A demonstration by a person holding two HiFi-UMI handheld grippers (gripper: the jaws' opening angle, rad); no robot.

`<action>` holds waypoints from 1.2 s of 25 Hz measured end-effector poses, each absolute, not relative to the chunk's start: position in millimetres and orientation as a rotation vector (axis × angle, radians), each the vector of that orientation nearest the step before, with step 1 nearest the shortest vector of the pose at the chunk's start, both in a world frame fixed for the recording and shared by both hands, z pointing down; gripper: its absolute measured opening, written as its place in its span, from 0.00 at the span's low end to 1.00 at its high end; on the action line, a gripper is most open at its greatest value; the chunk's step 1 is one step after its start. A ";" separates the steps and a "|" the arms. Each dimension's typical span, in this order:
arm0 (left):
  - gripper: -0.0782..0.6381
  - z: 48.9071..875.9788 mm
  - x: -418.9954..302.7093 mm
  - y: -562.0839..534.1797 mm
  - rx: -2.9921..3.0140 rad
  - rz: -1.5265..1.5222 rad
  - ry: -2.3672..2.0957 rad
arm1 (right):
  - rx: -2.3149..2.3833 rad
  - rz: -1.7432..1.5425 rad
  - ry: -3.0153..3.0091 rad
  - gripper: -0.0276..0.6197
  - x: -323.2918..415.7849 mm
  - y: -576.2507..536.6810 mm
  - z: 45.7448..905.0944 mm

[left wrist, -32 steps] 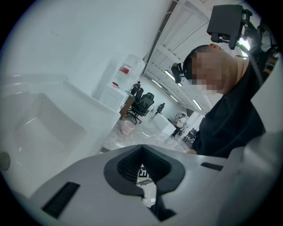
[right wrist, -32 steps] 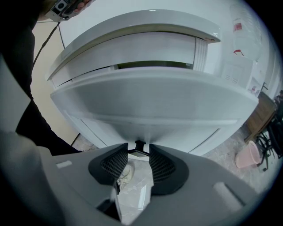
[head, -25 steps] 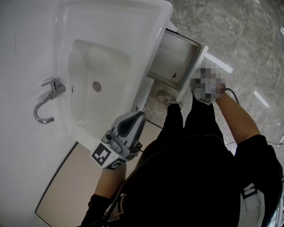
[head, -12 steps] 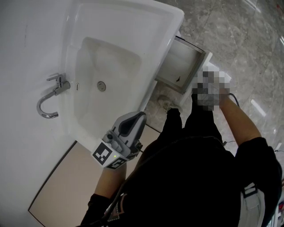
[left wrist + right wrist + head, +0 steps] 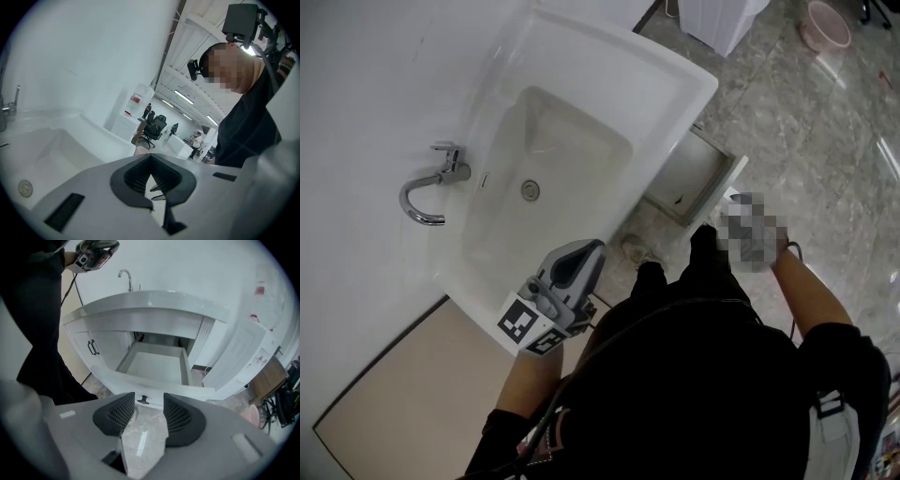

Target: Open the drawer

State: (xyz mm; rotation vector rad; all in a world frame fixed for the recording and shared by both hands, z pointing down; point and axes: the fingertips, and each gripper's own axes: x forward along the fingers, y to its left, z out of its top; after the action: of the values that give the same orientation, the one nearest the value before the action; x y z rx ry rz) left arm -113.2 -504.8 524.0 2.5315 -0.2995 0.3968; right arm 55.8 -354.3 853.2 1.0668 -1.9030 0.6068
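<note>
The white drawer (image 5: 686, 180) under the washbasin stands pulled out and looks empty inside (image 5: 154, 363). Its front panel carries a small dark knob (image 5: 143, 400). My right gripper (image 5: 148, 404) hangs above and in front of that panel, apart from the knob. Its jaws have just been opening and stand open with nothing between them. In the head view that hand sits under a mosaic patch near the drawer's front corner. My left gripper (image 5: 565, 281) is held over the basin's near rim, and its pads (image 5: 140, 174) meet with nothing between them.
The white washbasin (image 5: 680, 80) has a chrome tap (image 5: 431, 192) on the wall side. Left of the drawer are cabinet doors with a black handle (image 5: 93, 348). A white unit (image 5: 243, 352) stands to its right. The floor is marble, with a pink bucket (image 5: 823, 23) on it.
My right hand has lifted off the drawer's front and come back toward my body. The drawer stays pulled out. The left gripper has risen a little over the basin.
</note>
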 end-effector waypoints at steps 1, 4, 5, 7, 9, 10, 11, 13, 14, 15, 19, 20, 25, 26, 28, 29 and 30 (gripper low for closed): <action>0.10 516.7 -118.5 -507.7 2.538 0.379 -0.315 | 1.079 0.595 -1.910 0.30 54.5 -358.8 839.8; 0.10 493.8 -136.4 -516.8 2.559 0.328 -0.372 | 1.103 0.544 -1.946 0.30 46.9 -380.8 795.6; 0.10 486.2 -142.5 -520.6 2.569 0.305 -0.398 | 1.109 0.516 -1.962 0.30 45.0 -393.0 780.2; 0.10 470.7 -156.2 -528.1 2.591 0.250 -0.454 | 1.120 0.447 -2.000 0.30 40.4 -422.7 748.3; 0.10 454.3 -174.8 -533.5 2.607 0.201 -0.510 | 1.134 0.380 -2.044 0.30 29.5 -451.7 715.6; 0.10 445.8 -185.7 -535.4 2.613 0.178 -0.539 | 1.139 0.349 -2.069 0.30 21.6 -464.8 698.9; 0.10 437.3 -197.5 -537.0 2.618 0.157 -0.568 | 1.140 0.320 -2.094 0.29 12.4 -477.2 682.1; 0.10 420.7 -222.6 -539.8 2.624 0.117 -0.633 | 1.135 0.263 -2.144 0.29 -8.2 -499.4 649.7; 0.10 412.9 -235.8 -541.1 2.625 0.097 -0.667 | 1.128 0.235 -2.168 0.29 -19.1 -509.5 634.8; 0.10 405.6 -249.2 -542.3 2.625 0.076 -0.704 | 1.120 0.207 -2.191 0.29 -30.5 -519.7 621.0; 0.10 383.4 -299.1 -543.9 2.616 -0.012 -0.865 | 1.067 0.119 -2.301 0.28 -79.5 -561.9 569.2; 0.10 378.7 -309.9 -543.4 2.612 -0.029 -0.902 | 1.054 0.104 -2.329 0.27 -92.0 -571.3 556.7; 0.10 355.9 -365.9 -538.8 2.584 -0.104 -1.061 | 0.995 0.059 -2.464 0.25 -159.1 -600.1 496.6; 0.10 353.0 -378.1 -537.2 2.576 -0.115 -1.093 | 0.979 0.053 -2.489 0.24 -173.4 -602.8 486.0; 0.10 348.7 -402.6 -533.8 2.560 -0.138 -1.158 | 0.938 0.046 -2.540 0.22 -202.3 -607.0 466.4; 0.10 346.4 -414.2 -532.2 2.553 -0.149 -1.192 | 0.915 0.046 -2.567 0.22 -216.0 -609.1 456.8; 0.10 343.9 -425.0 -530.9 2.546 -0.160 -1.227 | 0.890 0.046 -2.594 0.21 -228.8 -611.4 446.9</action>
State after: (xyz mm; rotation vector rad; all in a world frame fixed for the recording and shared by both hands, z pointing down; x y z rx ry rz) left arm -425.0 -530.9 343.9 2.5461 -1.2266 -0.1595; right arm -228.8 -611.4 446.9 0.8897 -2.5940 0.0459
